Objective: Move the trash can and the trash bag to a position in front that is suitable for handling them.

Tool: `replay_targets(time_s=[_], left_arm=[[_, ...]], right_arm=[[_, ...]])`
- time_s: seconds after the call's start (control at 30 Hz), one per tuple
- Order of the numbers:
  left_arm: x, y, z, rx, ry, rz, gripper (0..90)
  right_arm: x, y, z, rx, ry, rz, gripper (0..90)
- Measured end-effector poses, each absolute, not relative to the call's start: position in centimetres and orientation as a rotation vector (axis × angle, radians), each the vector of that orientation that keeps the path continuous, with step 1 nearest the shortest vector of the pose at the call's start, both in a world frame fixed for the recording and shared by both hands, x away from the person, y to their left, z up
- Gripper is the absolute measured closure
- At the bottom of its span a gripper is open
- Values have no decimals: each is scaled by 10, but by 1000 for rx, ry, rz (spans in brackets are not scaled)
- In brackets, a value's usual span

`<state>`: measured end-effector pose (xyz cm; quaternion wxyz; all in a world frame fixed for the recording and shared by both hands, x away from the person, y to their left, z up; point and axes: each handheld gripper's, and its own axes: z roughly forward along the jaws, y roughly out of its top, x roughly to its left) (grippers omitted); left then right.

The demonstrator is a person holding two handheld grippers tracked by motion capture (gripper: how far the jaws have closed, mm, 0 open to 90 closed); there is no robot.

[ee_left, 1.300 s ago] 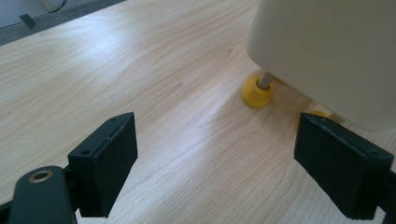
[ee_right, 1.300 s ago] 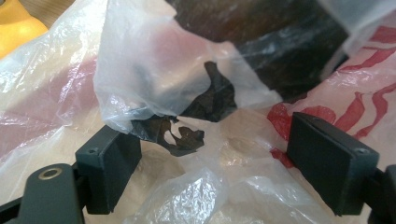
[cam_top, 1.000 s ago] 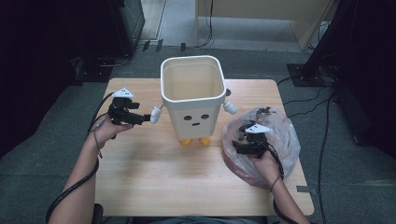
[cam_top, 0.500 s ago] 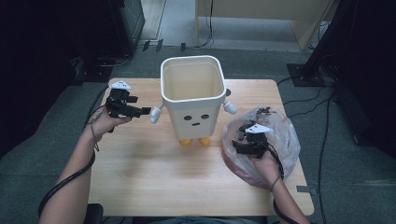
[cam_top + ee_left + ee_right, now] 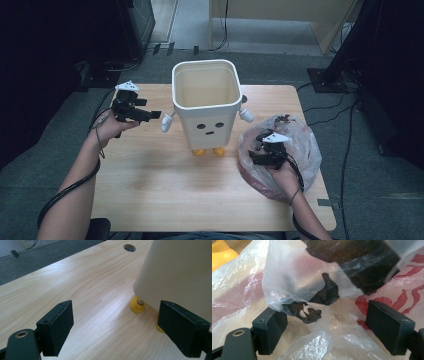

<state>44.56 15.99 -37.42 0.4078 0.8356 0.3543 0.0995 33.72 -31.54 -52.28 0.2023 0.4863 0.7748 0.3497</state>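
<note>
Left gripper moved up and toward bin since a second ago, jaws wide open, empty, beside bin's white arm. Right gripper unmoved, jaws apart over plastic bag at table's right edge; possibly touching plastic, hard to tell

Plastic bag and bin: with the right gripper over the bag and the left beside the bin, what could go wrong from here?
1. The right gripper stands open over loose, crumpled film of the plastic bag; closing here may pinch only a thin fold, which could slip or tear.
2. The bin is tall and stands on small yellow feet; a nudge from the open left gripper near its small white arm might tip or shift it.
</note>
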Motion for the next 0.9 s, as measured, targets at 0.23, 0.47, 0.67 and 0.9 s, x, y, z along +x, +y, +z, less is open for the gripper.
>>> replay_targets(time_s=[0.23,0.47,0.67,0.9], left_arm=[[447,157,-365,2111,896,243,137],[448,155,-356,2121,872,260,137],[448,155,-350,2106,871,252,137],[449,154,-343,2116,862,255,137]], right_arm=[[337,-315,-523,1354,2164,977,175],[337,-315,-523,1356,2164,978,175],[337,-315,-523,1355,2165,979,175],[337,-315,-523,1353,2166,979,175]])
